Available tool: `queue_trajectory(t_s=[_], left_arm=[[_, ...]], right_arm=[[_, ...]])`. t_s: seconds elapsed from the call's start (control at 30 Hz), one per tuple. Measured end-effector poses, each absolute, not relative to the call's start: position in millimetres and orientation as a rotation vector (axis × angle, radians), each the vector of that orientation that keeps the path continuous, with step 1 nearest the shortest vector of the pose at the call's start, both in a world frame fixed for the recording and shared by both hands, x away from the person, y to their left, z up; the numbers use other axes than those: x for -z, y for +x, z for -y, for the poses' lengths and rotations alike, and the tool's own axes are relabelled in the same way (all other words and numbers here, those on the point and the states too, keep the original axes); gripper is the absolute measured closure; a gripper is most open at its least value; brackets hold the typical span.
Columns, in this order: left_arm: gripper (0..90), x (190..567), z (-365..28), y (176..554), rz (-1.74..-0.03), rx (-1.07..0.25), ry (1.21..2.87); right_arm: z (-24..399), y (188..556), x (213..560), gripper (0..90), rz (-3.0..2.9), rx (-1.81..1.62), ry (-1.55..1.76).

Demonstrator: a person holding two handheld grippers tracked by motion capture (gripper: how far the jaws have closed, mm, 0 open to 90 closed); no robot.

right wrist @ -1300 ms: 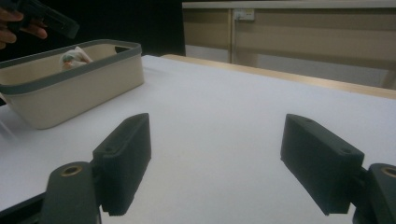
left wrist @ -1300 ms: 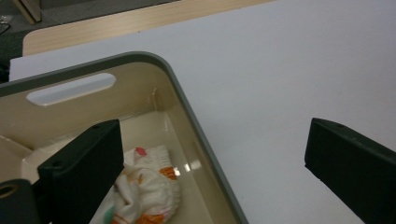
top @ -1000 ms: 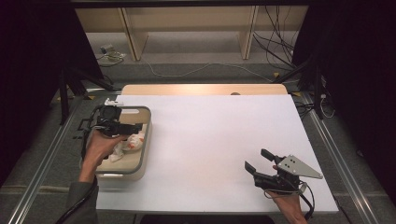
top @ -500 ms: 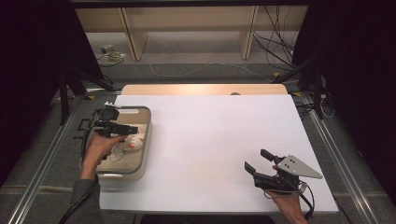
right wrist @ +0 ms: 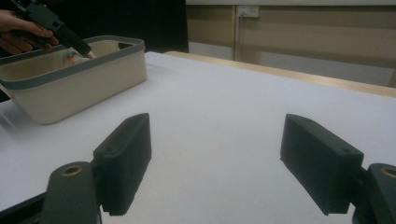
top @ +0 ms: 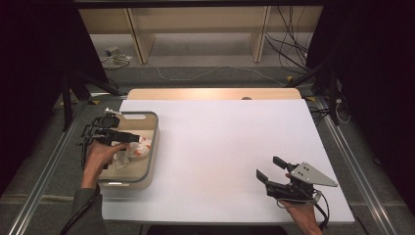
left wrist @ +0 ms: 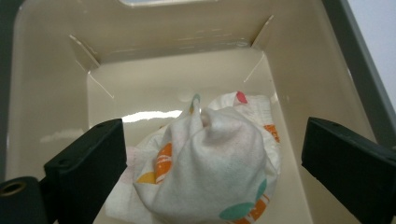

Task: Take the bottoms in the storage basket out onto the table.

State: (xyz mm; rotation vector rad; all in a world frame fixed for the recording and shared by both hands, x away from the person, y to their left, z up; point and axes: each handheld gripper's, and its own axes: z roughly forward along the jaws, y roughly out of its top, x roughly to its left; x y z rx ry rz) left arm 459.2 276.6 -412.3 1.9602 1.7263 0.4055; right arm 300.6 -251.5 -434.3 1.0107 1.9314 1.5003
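Note:
A white cloth printed with orange, teal and red shapes lies bunched in a beige bin with a grey rim, at the table's left side. My left gripper hangs over the bin, open. In the left gripper view its jaws stand wide on either side of the cloth, above the bin floor, without touching it. My right gripper rests open near the front right of the white table, nothing between its jaws. The right gripper view looks across my right gripper to the bin.
A wooden strip runs along the table's far edge. Behind it stand wooden shelf legs, with loose cables on the floor. Metal rails flank the table on both sides.
My left gripper has drifted slightly left and toward me over the bin. The cloth sits lower in the bin. My right gripper has stayed still.

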Motion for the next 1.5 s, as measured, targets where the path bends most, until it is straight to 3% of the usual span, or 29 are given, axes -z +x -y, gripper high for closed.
queue_trajectory(t_s=[1.13,1.3,1.43,1.47,1.5], left_arm=[[10.9,449.6,-280.5,472.2,-1.821,-0.258,2.095],[16.0,451.0,-282.0,472.8,-1.837,-0.248,2.082],[34.9,448.9,-284.2,471.2,-1.832,-0.264,2.071],[34.9,448.2,-284.8,470.8,-1.836,-0.280,2.064],[45.7,447.8,-285.4,470.3,-1.837,-0.293,2.062]], right_arm=[[249.4,300.3,435.4,25.9,-1.954,-1.484,1.000],[249.4,300.4,435.7,25.9,-1.955,-1.482,1.001],[248.9,300.5,436.1,26.2,-1.956,-1.481,1.003],[248.9,300.5,436.1,26.2,-1.956,-1.481,1.003],[248.5,300.7,436.3,26.2,-1.959,-1.479,1.009]])
